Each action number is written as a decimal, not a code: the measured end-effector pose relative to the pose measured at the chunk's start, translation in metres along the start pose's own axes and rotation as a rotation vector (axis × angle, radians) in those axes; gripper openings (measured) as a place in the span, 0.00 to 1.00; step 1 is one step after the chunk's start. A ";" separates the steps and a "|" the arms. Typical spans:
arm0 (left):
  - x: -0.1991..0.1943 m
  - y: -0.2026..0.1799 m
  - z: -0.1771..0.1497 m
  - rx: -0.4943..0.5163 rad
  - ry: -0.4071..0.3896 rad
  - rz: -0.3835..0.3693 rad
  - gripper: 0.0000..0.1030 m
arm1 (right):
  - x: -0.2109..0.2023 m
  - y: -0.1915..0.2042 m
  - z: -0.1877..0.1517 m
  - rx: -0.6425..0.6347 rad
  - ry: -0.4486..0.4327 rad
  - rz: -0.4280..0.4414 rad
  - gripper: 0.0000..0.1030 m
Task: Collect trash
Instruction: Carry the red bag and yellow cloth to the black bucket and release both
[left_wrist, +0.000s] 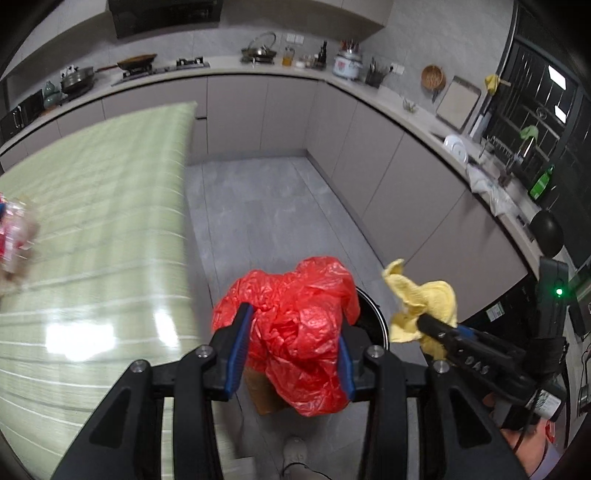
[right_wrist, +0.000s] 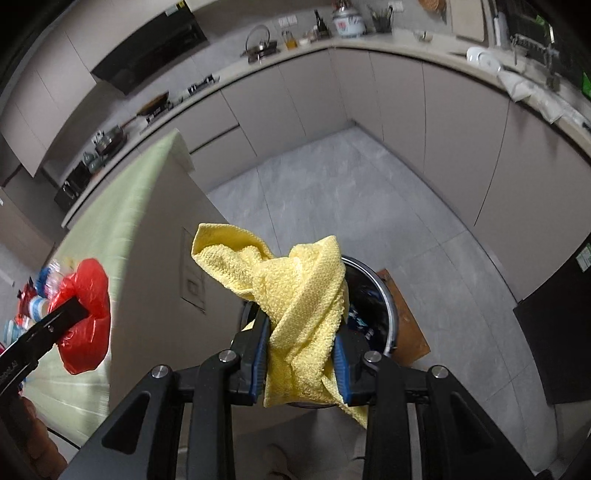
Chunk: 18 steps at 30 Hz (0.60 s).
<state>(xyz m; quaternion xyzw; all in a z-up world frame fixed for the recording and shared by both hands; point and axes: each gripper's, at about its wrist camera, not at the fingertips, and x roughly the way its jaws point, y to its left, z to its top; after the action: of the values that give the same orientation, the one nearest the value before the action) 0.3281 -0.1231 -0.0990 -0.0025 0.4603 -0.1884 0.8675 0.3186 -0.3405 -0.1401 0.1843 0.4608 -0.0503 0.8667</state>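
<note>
The crinkly red plastic bag (left_wrist: 299, 332) is pinched in the left claw (left_wrist: 293, 354), up over the floor beside the green striped surface (left_wrist: 92, 236). The bumpy yellow cloth (right_wrist: 295, 314) is pinched in the right claw (right_wrist: 301, 360) above a round shiny bin (right_wrist: 384, 317) (dark inside).

Both wrist views look steeply down, close over the bin (right_wrist: 373, 306), sharing floor (left_wrist: 266, 221) and counters (right_wrist: 406, 48)

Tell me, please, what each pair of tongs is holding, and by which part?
Left tongs pinch the crumpled red bag mid-bunch; right tongs pinch the yellow cloth around its bunched middle.
</note>
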 end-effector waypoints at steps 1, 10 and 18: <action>0.007 -0.003 -0.003 -0.002 0.012 0.004 0.41 | 0.009 -0.006 0.000 -0.004 0.020 0.004 0.32; 0.078 -0.017 -0.024 -0.042 0.148 0.058 0.43 | 0.078 -0.037 0.003 -0.053 0.154 0.021 0.40; 0.095 -0.019 -0.017 -0.107 0.233 0.081 0.55 | 0.083 -0.050 0.024 -0.027 0.127 0.032 0.59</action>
<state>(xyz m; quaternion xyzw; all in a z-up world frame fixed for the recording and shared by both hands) 0.3564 -0.1688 -0.1819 -0.0083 0.5671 -0.1272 0.8137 0.3719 -0.3888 -0.2096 0.1825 0.5127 -0.0185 0.8387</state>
